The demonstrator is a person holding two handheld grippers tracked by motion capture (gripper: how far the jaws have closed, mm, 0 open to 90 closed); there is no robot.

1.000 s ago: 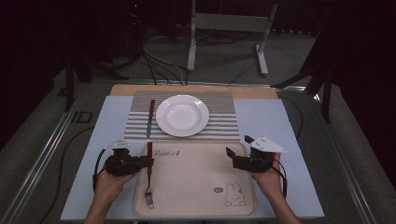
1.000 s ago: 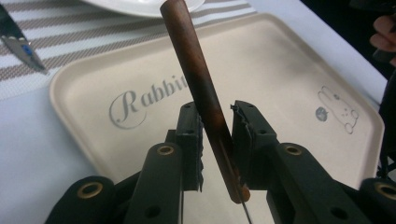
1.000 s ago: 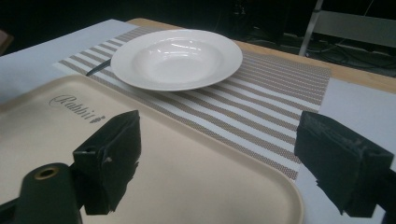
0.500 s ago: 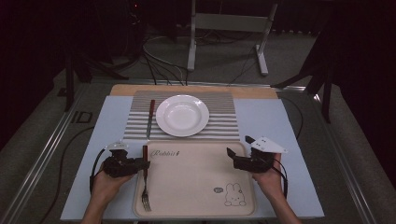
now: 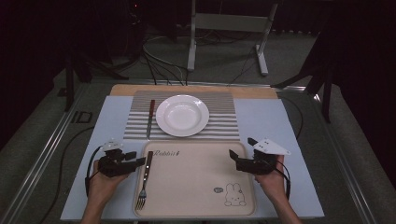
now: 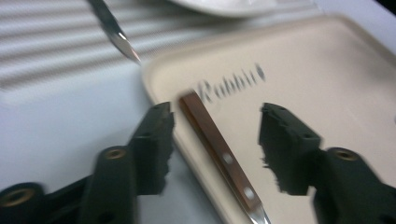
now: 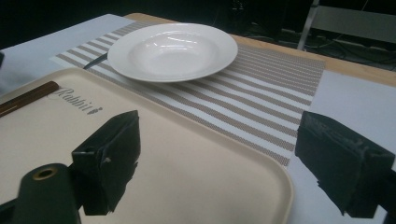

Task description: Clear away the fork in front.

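While left tongs [image 6: 215, 140] gape astride fork [image 6: 219, 154] handle, right tongs [image 7: 243, 158] apart.

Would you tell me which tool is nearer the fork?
Left. The left tool straddles the fork handle, open; the right tool sits across the tray.

Left gripper [image 5: 136, 161] and right gripper [image 5: 233, 160], fingers apart.

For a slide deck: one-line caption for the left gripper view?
Open left gripper straddling the wooden handle of a fork on a beige tray printed "Rabbit".
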